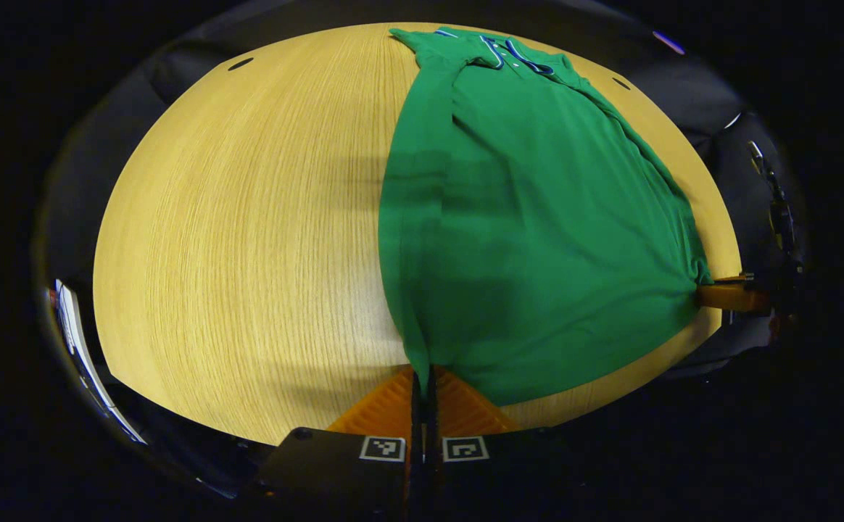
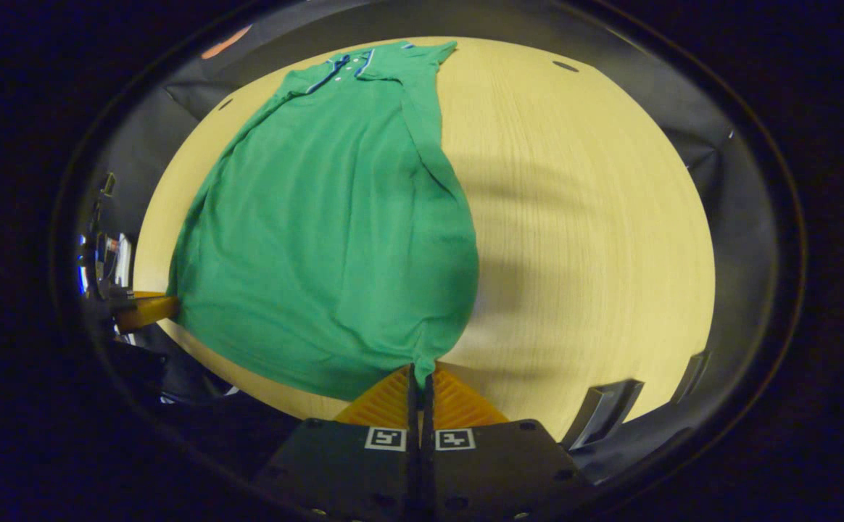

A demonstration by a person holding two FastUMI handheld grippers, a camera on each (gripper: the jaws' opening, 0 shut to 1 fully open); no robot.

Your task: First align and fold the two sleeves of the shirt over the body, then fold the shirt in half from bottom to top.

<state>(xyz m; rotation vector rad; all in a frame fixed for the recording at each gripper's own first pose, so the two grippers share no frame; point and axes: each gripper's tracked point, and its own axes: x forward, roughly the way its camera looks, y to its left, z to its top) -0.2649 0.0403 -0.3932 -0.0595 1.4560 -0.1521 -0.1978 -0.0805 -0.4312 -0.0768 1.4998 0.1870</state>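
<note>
Closest to the lens in the left gripper view, the left tongs [image 1: 422, 380] are pinched closed on the bottom hem of the green polo shirt [image 1: 531, 239], at its left hem corner. In the right gripper view the right tongs [image 2: 420, 377] are likewise closed on the hem at the opposite corner; each pair also shows far off at the other view's edge, clamped to the cloth.

Relative to the tongs, the shirt lies flat on the wooden counter [image 1: 248, 239], stretching away from both hem corners toward the far edge. Its long axis runs from hem to collar [image 1: 512, 56], with the collar pointing away from the tongs and the hem nearest them. The sleeves appear already folded in over the body, leaving a long narrow panel, so I judge that the bottom-to-top fold is the step in hand.

Risks from here, as I judge them:
- Uneven lift: if one pair of tongs rises or travels faster than the other, the hem will land skewed against the shoulders.
- Thin grip: each pair holds only a small bite of fabric at a corner, so a sharp pull could slip it free.
- Dragging: pulling forward before lifting could slide the whole shirt along the counter and loosen the tucked sleeves.
- Sag: the hem between the two corners may droop and crease under the fold.
</note>
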